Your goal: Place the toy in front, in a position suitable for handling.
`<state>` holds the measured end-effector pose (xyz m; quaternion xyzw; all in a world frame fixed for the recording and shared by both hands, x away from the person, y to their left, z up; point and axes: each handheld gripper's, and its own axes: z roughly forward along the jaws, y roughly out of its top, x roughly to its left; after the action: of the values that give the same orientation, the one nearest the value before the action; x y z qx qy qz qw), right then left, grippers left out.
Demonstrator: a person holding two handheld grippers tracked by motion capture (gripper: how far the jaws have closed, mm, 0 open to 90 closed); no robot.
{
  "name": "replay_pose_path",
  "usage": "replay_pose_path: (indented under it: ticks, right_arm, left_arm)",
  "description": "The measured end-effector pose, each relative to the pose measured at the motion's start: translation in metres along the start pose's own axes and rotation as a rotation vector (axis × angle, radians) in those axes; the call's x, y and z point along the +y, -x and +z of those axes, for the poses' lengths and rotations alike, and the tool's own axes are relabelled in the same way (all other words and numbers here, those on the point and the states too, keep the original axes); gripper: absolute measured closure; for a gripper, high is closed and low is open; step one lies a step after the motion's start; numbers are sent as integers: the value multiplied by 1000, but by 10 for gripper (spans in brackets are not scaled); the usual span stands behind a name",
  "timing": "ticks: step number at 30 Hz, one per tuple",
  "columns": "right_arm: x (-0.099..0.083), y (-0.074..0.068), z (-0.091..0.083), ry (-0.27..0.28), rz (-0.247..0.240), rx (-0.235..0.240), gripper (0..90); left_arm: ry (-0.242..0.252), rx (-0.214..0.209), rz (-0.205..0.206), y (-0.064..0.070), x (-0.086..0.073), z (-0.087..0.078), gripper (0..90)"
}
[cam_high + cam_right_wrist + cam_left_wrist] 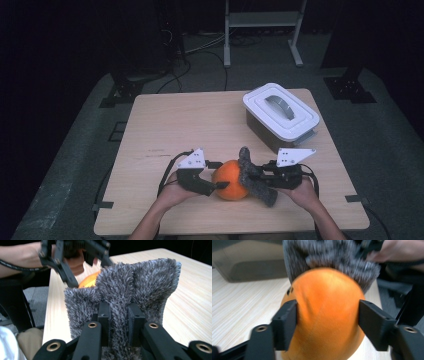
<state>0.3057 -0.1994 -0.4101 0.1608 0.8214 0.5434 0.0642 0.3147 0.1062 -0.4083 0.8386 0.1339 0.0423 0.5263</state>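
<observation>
Near the front edge of the bench [165, 120], midway along it, an orange ball [230, 180] sits clamped between the jaws of the left gripper [216, 186], one jaw on each flank, as the left gripper view shows [325, 315]. This grip appears meant to steady the ball while its surface is worked. Against the ball's right side, the right gripper [256, 176] pinches a fold of grey shaggy cloth [255, 179]; in the right gripper view the two jaws are closed on a ridge of the pile [122, 302], the rest of the cloth standing up between gripper and ball. Holding the cloth bunched this way presents a broad pad to the ball, probably for wiping. Toward the far right corner a white lidded box [281, 116] stands well apart, lid on.
</observation>
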Motion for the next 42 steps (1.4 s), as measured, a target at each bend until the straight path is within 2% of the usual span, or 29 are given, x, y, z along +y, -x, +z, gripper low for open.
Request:
replay_pose_path:
  ticks: [2, 4, 6, 7, 8, 10, 13, 18, 21, 23, 26, 32, 34, 36, 37, 39, 40, 42]
  right_arm:
    - [0, 0, 0, -2, 1, 5, 753]
    - [4, -3, -1, 0, -9, -1, 753]
    - [10, -7, -1, 17, -26, -6, 754]
    - [12, -9, -1, 38, -30, -2, 754]
    - [14, -10, -1, 57, -29, 4, 754]
    - [16, -12, 1, 47, -38, 4, 754]
    - [11, -9, 2, 43, -25, 3, 755]
    - [6, -4, -2, 1, -15, -34, 754]
    - [12, -8, -4, 32, -31, -40, 754]
    - [17, -13, -4, 65, -41, -22, 754]
    - [19, -18, 2, 38, -70, -25, 754]
    - [10, -9, 2, 12, -36, -33, 754]
    - [13, -11, 0, 15, -30, -39, 753]
    - [22, -19, -2, 74, -39, -4, 753]
    - [25, -21, -2, 83, -46, 3, 753]
    - [27, -25, 2, 50, -82, -6, 753]
    - [24, -24, 5, 33, -73, -4, 753]
    - [16, -19, 8, 39, -46, 7, 753]
  left_arm:
    - [-30, 20, -7, -1, -2, 4, 171]
    - [-40, -11, -26, -3, -5, 7, 158]
    - [-52, -22, -32, -4, -7, 10, 138]
    - [-48, -38, -29, -4, -7, 10, 152]
    - [-51, -41, -9, -2, -7, 10, 215]
    - [-56, -26, 26, 2, -4, 9, 293]
    - [-50, -12, 28, 4, 0, 5, 379]
    - [-50, 7, 35, 3, 3, 0, 391]
    - [-61, 14, 56, 6, 5, 2, 395]
    - [-64, 9, 68, 8, 6, 4, 398]
    - [-57, 12, 83, 11, 7, 3, 399]
    - [-44, 18, 74, 9, 6, 0, 400]
    - [-59, 26, 93, 10, 7, 1, 401]
    - [-55, 25, 93, 11, 7, 2, 392]
    - [-50, 20, 90, 11, 7, 4, 385]
    - [-47, 19, 100, 12, 6, 5, 367]
    - [-48, 22, 99, 12, 6, 5, 341]
    - [-38, 27, 94, 11, 4, 7, 263]
